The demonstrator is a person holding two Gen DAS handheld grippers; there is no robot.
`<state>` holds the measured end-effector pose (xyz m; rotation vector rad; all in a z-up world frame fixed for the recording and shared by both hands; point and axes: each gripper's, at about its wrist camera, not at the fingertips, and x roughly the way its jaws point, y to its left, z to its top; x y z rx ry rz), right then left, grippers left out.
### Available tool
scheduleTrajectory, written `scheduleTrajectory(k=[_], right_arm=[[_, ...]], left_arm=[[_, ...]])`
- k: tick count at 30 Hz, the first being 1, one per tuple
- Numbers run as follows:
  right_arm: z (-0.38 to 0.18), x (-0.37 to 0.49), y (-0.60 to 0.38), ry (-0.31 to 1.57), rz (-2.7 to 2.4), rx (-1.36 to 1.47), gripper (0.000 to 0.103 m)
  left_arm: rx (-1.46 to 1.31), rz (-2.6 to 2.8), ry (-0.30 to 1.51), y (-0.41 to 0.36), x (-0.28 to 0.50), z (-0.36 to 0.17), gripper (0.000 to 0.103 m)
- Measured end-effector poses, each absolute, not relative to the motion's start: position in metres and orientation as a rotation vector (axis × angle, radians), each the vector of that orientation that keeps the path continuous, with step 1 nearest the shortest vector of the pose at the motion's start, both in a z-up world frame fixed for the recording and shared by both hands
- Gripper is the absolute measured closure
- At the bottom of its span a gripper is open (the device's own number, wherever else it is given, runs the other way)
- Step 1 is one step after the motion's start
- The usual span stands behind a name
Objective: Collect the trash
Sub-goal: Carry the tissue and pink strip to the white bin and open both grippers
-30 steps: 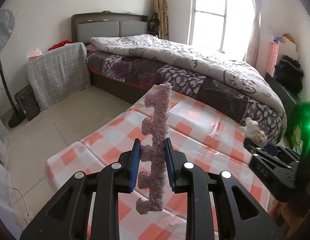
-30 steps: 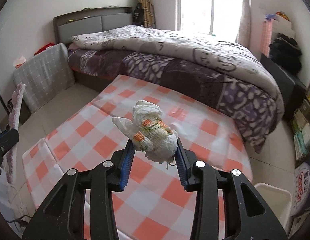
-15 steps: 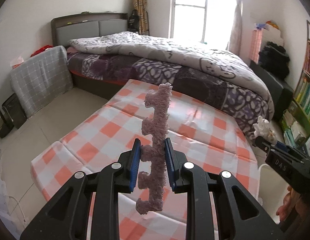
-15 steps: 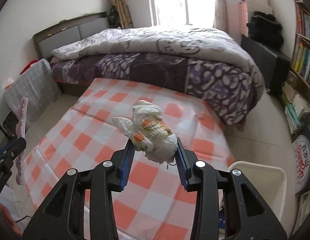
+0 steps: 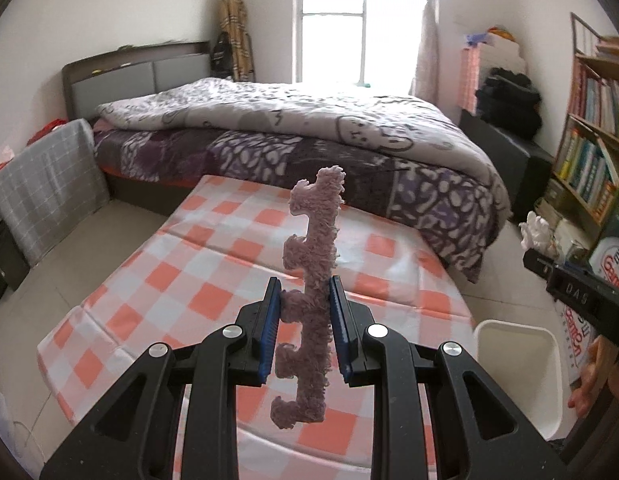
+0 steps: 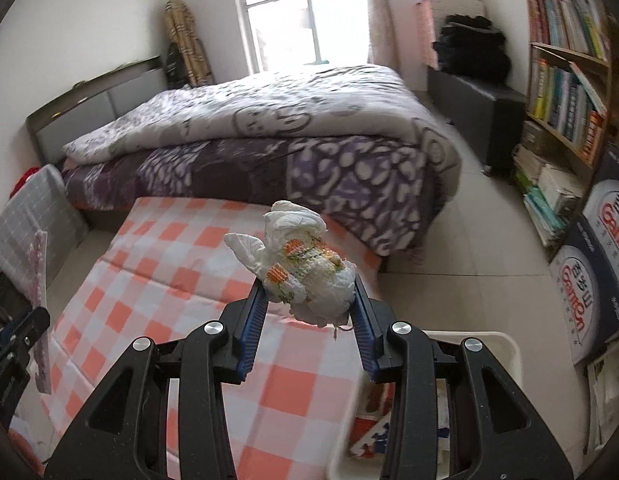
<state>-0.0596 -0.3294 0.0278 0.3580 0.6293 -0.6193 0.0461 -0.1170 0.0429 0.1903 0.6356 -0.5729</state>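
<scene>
My left gripper [image 5: 305, 322] is shut on a pink fuzzy notched strip [image 5: 313, 264] and holds it upright above the checked mat [image 5: 213, 276]. My right gripper [image 6: 309, 312] is shut on a crumpled white wrapper with orange and green print [image 6: 305, 272]. A white trash bin [image 5: 517, 364] stands on the floor at the mat's right edge; in the right wrist view its rim [image 6: 505, 348] lies just below and right of my gripper. The right gripper also shows at the far right of the left wrist view [image 5: 549, 268].
A bed with a purple patterned quilt [image 5: 309, 136] lies beyond the mat. A bookshelf [image 6: 569, 60] and stacked boxes [image 6: 597, 256] line the right wall. A grey checked cushion [image 5: 41, 184] leans at the left.
Both grippers have swung to the right with their loads. The white bin has come into view under the right gripper and at the lower right of the left view.
</scene>
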Motion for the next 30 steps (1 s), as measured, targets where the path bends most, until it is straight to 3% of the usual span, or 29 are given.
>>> scheduleTrajectory(k=[12,13,17,30], right_arm=[[0.027,-0.113,-0.383,0.626,-0.745,0.421,0.061],[0.026,-0.117,-0.387,0.624,-0.754,0.429,0.06],[0.027,-0.137,-0.403,0.595,-0.828,0.444,0.032],[0.022,-0.194,-0.454,0.536,-0.978,0.559,0.023]], left_arm=[[0.286,-0.731,0.638,-0.19,-0.001,0.028,0.077],[0.298,-0.745,0.639,-0.197,-0.006,0.025,0.077],[0.342,-0.805,0.644,-0.221,-0.026,0.015,0.077],[0.437,-0.975,0.677,-0.286,-0.08,-0.016,0.077]])
